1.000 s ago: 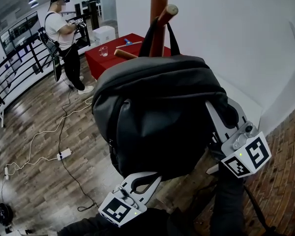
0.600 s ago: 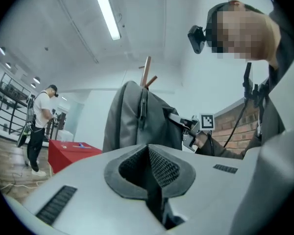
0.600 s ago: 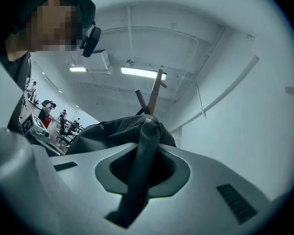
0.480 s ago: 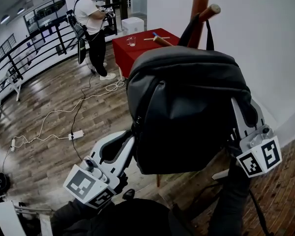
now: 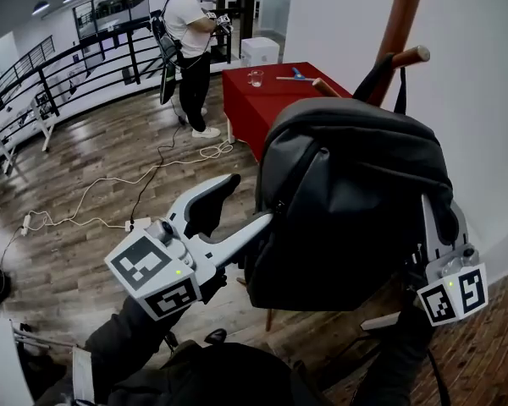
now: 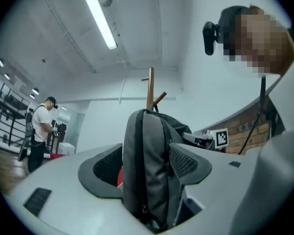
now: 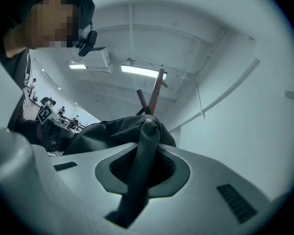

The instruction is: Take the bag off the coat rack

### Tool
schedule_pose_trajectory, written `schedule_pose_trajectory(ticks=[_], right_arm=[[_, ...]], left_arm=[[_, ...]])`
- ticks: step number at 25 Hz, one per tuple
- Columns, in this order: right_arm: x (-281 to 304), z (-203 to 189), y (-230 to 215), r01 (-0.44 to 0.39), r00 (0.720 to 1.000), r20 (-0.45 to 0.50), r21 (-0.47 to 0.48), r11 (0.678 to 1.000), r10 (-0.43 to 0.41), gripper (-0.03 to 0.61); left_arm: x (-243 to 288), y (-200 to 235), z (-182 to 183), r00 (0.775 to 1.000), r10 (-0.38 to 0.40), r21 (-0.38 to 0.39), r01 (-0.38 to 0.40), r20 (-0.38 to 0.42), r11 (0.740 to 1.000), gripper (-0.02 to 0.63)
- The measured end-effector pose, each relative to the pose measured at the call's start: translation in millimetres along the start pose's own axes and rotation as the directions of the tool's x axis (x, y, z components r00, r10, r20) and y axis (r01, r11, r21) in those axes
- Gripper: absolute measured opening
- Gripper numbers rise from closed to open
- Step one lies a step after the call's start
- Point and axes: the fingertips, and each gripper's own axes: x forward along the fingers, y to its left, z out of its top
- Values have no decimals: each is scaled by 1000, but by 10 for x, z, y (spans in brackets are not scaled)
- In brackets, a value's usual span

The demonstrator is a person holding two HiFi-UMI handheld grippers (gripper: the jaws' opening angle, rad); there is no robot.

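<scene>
A dark grey backpack [image 5: 347,201] hangs by its top loop from a peg [image 5: 411,55] of the brown coat rack pole [image 5: 402,15]. My left gripper [image 5: 247,200] is at the bag's left side; its jaws have just been opening and stand wide. In the left gripper view the bag [image 6: 149,170] sits between the jaws of that gripper [image 6: 147,166], with a gap showing beside one pad. My right gripper [image 5: 436,227] is at the bag's right side, shut on a strap [image 7: 143,151] that runs between its jaws [image 7: 143,169].
A red-covered table [image 5: 262,104] with a glass [image 5: 256,78] stands behind the rack. A person [image 5: 190,32] stands beyond it near a black railing [image 5: 85,57]. Cables [image 5: 110,193] and a power strip [image 5: 140,223] lie on the wood floor. A white wall [image 5: 491,100] is close on the right.
The left gripper has risen from under the bag to its left side and its jaws have opened. The right gripper has kept its hold and place.
</scene>
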Motion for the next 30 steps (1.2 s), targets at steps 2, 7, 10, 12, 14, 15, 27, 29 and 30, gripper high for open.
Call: schedule_pose_trajectory(ticks=[2,7,10,12,14,15,27,29,30], right_arm=[[4,13,17,-15,1000,3,-1,1000,15,40],[-8,65,75,-24,1000,13,-4,1000,24,40],[-12,55,83,-37,999,12,-3,999,37,40],[-9,53,94,-42,999,12,-5,999,42,40],[-6,58,109,-46,999,10,-9,999,46,40],[-7,60,114,-46,999,9,-11,999,47,40],[136,-44,63,-56,998,20,-2,998,56,40],[173,-105,83,-61,998,25,25,998,60,40],[172,-94,114,-63,998,27,32,998,62,38]], left_arm=[[-68,-14,187,999,-17,-38,19,51,999,299],[-8,-86,473,995,-36,87,28,88,996,357],[175,-123,419,997,-68,121,62,47,991,412],[275,-109,352,998,-69,150,66,14,987,416],[340,-96,313,998,-66,170,66,-4,983,414],[367,-91,305,998,-66,173,67,-8,983,413],[633,90,166,998,-62,156,63,-10,986,123],[641,151,116,998,-59,135,60,-8,989,74],[611,164,117,999,-53,130,54,-9,990,70]])
